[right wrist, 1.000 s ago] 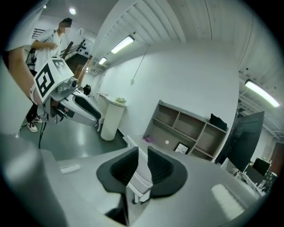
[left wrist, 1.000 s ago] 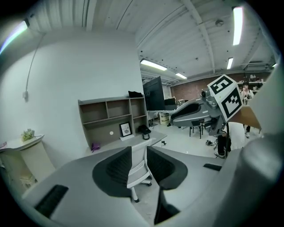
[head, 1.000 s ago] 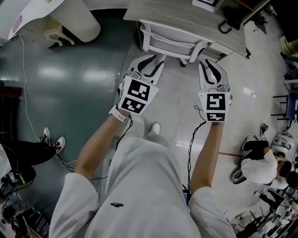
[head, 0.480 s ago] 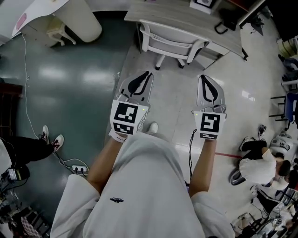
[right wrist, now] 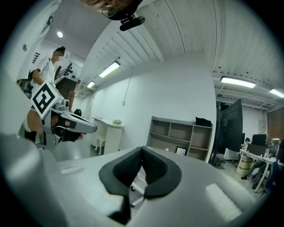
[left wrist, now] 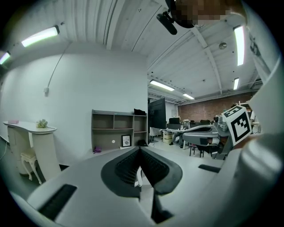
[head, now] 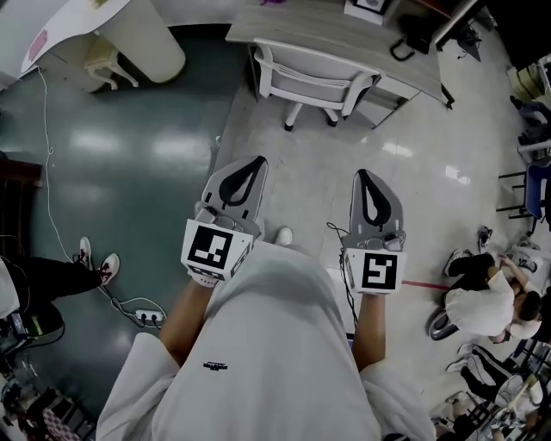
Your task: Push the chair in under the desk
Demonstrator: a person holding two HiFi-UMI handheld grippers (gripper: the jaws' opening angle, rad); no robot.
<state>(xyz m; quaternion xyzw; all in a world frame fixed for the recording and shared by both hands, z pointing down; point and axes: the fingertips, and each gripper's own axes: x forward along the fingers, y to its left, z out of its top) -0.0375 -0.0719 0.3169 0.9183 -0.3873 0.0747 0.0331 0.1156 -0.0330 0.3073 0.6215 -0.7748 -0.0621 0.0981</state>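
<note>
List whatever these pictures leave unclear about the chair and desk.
- Chair seat front, head view: hidden beneath the desk top.
- Desk's far side, head view: cut off by the top edge.
- Chair, right gripper view: only a sliver shows; the jaws of the right gripper, just closed on nothing, block the rest.
- Framed picture, head view: too small, cropped.

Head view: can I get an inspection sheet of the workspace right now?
Surface: pale floor ahead, dark floor at left.
Job's things: chair tucked against the desk, seat under it.
Clutter: frame on the desk.
Tools: left tool shut, empty; right tool has just been closing, now shut, nothing between its jaws; both clear of the chair.
Cables: white cable across the dark floor, power strip near it.
Surroundings: white table at left; person sitting on the floor at right.
</note>
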